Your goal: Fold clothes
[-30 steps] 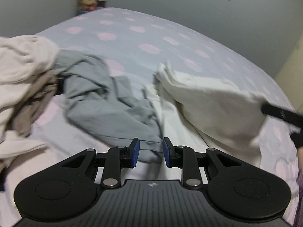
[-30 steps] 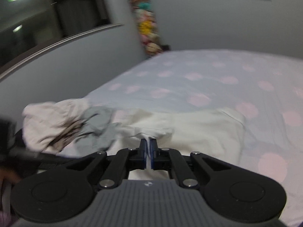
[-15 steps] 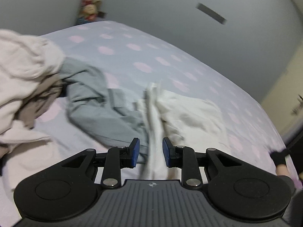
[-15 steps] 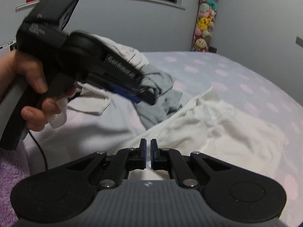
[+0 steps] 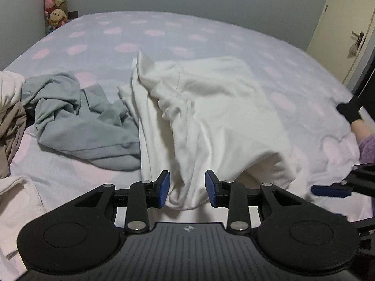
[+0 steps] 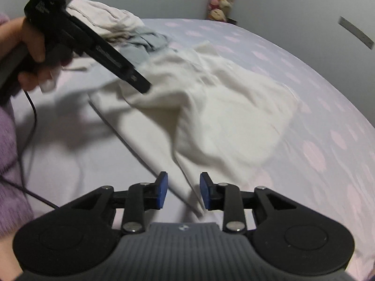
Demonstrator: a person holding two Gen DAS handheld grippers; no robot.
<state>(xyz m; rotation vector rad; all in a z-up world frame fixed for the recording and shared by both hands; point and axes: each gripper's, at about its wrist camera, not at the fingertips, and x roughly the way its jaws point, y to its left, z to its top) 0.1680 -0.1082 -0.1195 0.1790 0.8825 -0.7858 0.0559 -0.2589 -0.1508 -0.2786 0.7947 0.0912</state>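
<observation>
A white garment [image 5: 222, 117] lies rumpled across the spotted bed [image 5: 164, 35], its near edge bunched toward me. My left gripper [image 5: 186, 189] hovers low over that edge; its jaws are closing a little, with a loose fold of white cloth between the blue pads, not pinched. In the right wrist view the same white garment [image 6: 222, 107] spreads out ahead. My right gripper [image 6: 183, 193] has its jaws opening, and the cloth's straight hem runs between the pads without being pressed. The left gripper [image 6: 140, 84], held by a hand [image 6: 32, 46], points down onto the cloth.
A grey garment [image 5: 77, 126] lies crumpled left of the white one, beside a pile of cream and brown clothes [image 5: 11, 107]. Plush toys [image 5: 56, 2] stand in the far corner, with a door [image 5: 351, 35] at the right. A foot in a black sock [image 5: 349, 110] rests on the bed's right side.
The right gripper, shut on the white garment before, has sunk toward the bed and its jaws have parted. The left gripper swung right, from the grey garment to the white one's near edge.
</observation>
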